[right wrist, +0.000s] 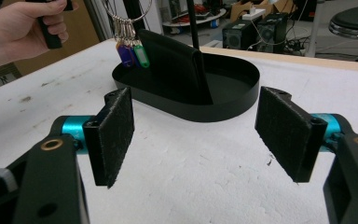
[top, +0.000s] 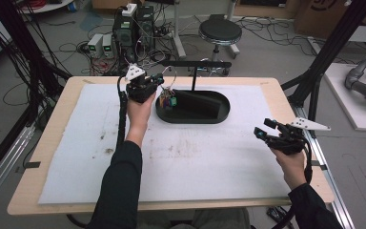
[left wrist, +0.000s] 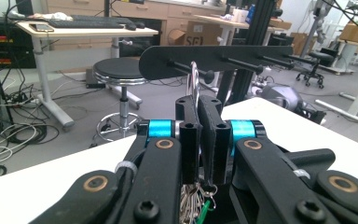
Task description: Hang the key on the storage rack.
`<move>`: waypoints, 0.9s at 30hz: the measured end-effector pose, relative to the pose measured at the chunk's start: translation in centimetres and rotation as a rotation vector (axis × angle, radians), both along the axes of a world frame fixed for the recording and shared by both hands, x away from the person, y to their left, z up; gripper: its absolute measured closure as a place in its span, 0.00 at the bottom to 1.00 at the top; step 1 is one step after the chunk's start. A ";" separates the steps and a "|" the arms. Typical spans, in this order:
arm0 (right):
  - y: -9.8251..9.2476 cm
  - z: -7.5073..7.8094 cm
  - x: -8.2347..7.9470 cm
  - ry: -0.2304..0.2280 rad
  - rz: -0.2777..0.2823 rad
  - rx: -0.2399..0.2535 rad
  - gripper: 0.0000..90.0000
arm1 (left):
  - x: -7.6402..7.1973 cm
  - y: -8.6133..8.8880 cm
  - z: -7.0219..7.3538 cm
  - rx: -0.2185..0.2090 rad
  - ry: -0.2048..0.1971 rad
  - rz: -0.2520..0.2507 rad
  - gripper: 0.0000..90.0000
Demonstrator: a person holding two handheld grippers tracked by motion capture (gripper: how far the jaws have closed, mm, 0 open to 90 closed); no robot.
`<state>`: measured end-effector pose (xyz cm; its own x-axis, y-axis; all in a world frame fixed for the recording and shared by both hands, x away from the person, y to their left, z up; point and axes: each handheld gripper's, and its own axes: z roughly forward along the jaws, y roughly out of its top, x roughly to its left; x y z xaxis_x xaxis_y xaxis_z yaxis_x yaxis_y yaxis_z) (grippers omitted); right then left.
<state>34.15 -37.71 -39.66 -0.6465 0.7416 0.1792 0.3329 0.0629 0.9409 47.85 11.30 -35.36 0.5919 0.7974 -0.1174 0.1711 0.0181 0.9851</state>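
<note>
My left gripper hovers over the left end of a black oval tray and is shut on a metal key ring. The ring stands up between the closed jaws in the left gripper view. Several keys with purple and green tags hang below it, just above the tray's left rim; the tags dangle beside an upright black wall inside it. A black bar with pegs stands on a post behind the tray. My right gripper rests open at the table's right side, nothing between its pads.
A white mat covers the wooden table. Behind the table on the floor are a round stool, computer boxes and loose cables. Black frame posts rise past the right edge.
</note>
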 end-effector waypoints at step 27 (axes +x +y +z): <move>0.0 -0.1 0.0 0.004 -0.004 -0.007 0.32 | -3.5 1.5 0.3 0.083 0.003 0.056 0.50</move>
<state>34.15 -37.69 -39.73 -0.6425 0.7458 0.1762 0.3368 0.0684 0.9391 44.31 12.79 -35.04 0.5462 0.8361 -0.0509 0.1747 -0.0542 0.9831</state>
